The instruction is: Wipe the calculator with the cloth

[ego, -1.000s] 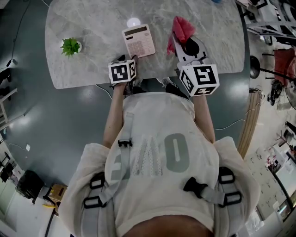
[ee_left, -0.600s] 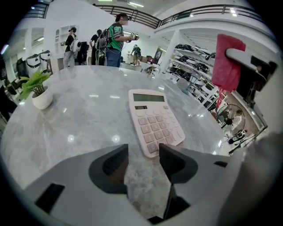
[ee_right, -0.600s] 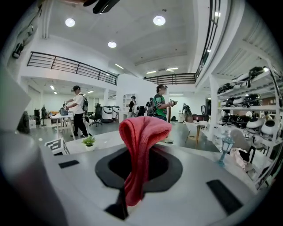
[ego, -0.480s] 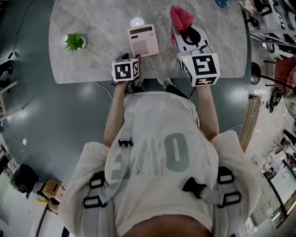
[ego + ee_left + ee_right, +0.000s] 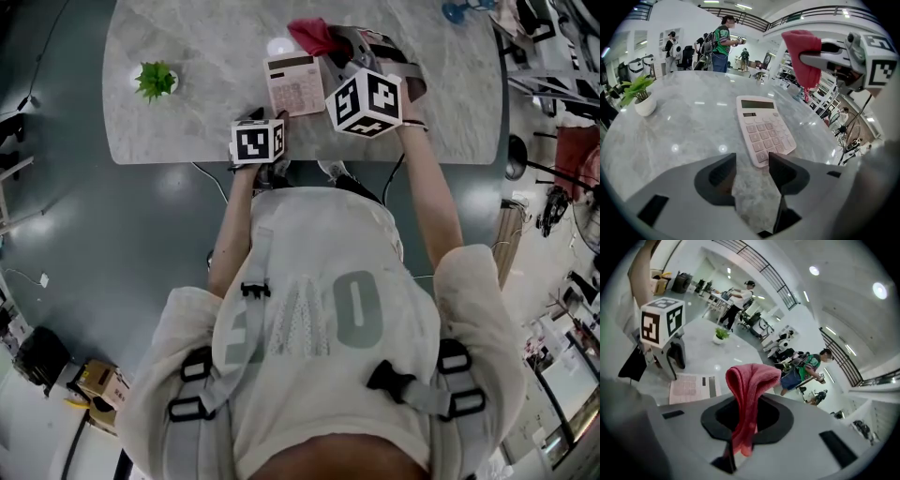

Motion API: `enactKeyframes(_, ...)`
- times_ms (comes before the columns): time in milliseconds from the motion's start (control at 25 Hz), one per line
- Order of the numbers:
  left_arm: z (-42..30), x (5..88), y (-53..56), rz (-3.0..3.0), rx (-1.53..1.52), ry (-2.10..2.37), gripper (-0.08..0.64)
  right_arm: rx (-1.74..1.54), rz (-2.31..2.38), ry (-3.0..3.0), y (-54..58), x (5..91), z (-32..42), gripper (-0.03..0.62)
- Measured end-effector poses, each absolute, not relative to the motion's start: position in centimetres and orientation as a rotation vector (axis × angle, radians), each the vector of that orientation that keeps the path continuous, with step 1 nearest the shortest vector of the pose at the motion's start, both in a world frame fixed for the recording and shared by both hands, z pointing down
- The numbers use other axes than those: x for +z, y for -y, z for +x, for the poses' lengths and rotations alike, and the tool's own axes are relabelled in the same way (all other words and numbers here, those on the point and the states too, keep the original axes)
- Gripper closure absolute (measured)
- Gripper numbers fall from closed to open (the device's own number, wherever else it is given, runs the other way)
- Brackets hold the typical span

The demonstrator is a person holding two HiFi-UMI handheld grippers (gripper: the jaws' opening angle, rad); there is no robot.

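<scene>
Right gripper (image 5: 746, 417): jaws clamped on the limp cloth (image 5: 750, 380). Left gripper (image 5: 752, 174): jaws apart, empty. The light, rigid calculator (image 5: 764, 129) likely slides unless braced at its near edge.

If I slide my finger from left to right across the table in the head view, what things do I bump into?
potted plant → pink calculator → right gripper, with the red cloth pinched in its jaws
</scene>
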State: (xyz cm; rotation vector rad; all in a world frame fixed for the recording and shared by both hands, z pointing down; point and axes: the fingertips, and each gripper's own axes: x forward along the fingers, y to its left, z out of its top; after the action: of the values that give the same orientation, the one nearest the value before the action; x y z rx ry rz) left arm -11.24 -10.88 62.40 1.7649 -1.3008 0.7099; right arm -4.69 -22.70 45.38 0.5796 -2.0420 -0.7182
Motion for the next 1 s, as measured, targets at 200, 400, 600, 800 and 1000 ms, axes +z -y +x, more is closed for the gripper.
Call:
enactKeyframes(200,-11.2,62.4,10.9,1.762,0.713,1.301,0.341,-0.804,0.415,1.905,23.3,49.5,-5.9,0.536)
enactKeyframes(400,-11.4,62.3,11.0,1.765,0.716,1.309,0.341,-0.791,0.33,1.829,23.8,52.9,-6.2,0.537)
enactKeyframes(600,-11.6,62.5,10.9,1.767,0.713,1.307,0.341,-0.776,0.275,1.801,23.6,55.1,-6.6,0.537)
enactKeyframes(800,-11.6,62.3,10.9,1.769,0.708,1.313,0.341,-0.821,0.212,1.727,23.5,56.5,-6.4,0.537)
enactKeyframes(1000,-11.6,62.4,11.0,1.77,0.707,1.312,0.341,-0.814,0.167,1.676,22.7,58.7,-5.8,0.537)
